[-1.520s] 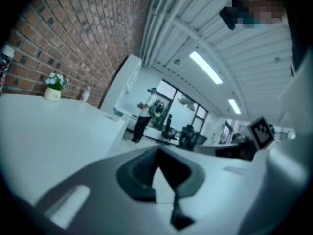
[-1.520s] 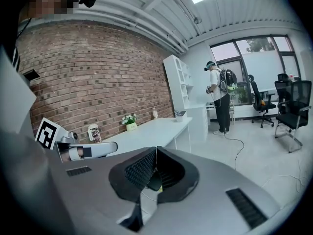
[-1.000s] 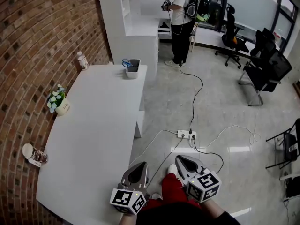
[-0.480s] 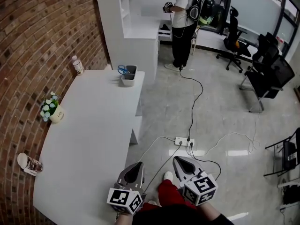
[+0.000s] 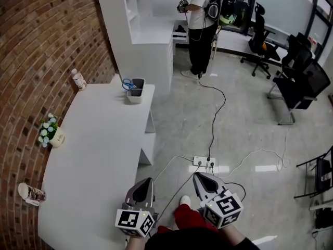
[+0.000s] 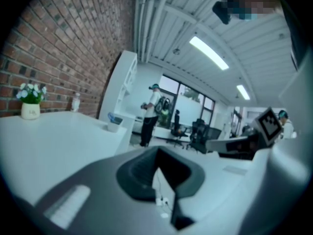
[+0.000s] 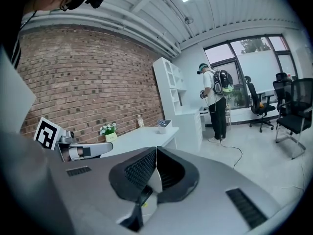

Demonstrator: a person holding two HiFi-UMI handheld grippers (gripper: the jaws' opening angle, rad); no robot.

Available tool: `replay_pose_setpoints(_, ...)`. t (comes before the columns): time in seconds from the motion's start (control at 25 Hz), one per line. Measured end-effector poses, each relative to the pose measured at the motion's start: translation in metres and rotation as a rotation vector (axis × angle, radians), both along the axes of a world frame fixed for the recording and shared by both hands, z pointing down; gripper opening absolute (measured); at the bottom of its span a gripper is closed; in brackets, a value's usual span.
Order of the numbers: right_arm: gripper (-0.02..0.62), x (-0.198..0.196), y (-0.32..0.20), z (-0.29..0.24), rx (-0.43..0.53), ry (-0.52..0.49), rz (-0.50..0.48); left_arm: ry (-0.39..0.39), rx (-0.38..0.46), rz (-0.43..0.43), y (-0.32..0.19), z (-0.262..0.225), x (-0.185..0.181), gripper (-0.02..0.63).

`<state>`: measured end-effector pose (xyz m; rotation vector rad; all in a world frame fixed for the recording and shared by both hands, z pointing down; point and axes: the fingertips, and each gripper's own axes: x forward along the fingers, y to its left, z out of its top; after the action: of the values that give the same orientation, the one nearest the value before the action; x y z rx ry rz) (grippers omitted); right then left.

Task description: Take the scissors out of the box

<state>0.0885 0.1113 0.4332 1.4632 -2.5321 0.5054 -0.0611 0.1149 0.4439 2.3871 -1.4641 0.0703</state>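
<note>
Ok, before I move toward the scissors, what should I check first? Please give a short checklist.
1. Scissors in the box: ok.
2. Left gripper and right gripper hold nothing: ok.
3. Jaws apart for grasping: not ok, both shut.
4. Box near a gripper: not ok, it sits at the table's far end.
5. Way along the table: ok, the flower pot stands beside the brick wall.

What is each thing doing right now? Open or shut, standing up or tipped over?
scissors: in the box, blue handles sticking up.
box: upright, open on top.
left gripper: shut, holding nothing.
right gripper: shut, holding nothing.
bottle: standing upright.
flower pot: standing upright.
power strip: cable plugged in.
</note>
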Motion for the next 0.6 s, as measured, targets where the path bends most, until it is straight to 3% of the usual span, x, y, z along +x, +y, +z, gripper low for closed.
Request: replay_pose_setpoints(0.6, 0.009, 0.062, -0.072, -0.001, -0.001, -0.032, -0.004, -0.051, 0.011, -0.095, -0.082, -0.005, 0.028, 0.003)
